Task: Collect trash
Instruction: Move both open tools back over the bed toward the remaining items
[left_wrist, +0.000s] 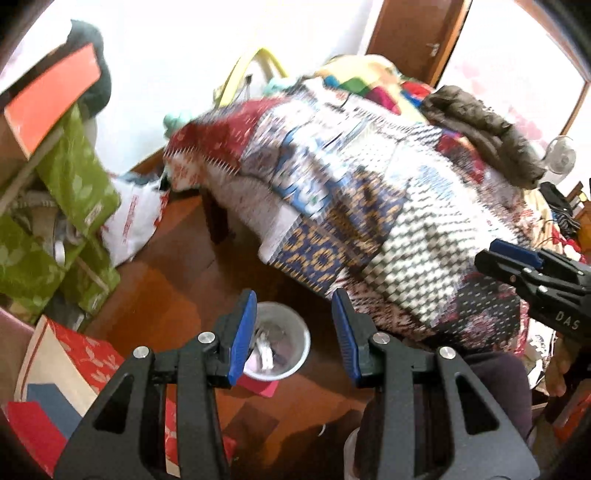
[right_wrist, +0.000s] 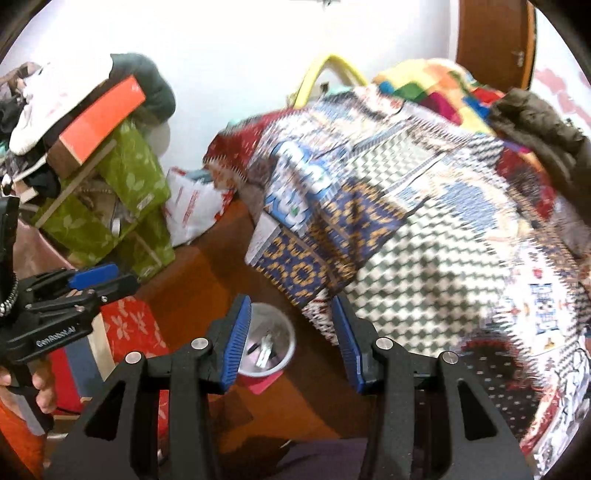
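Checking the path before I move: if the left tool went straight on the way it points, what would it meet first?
Probably the white bin on the wooden floor, just left of centre between the open left tool; depth is unclear.

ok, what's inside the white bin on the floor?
The bin holds a few pale scraps of trash, white and crumpled. The left gripper's finger covers its near-left side, so anything there is hidden.
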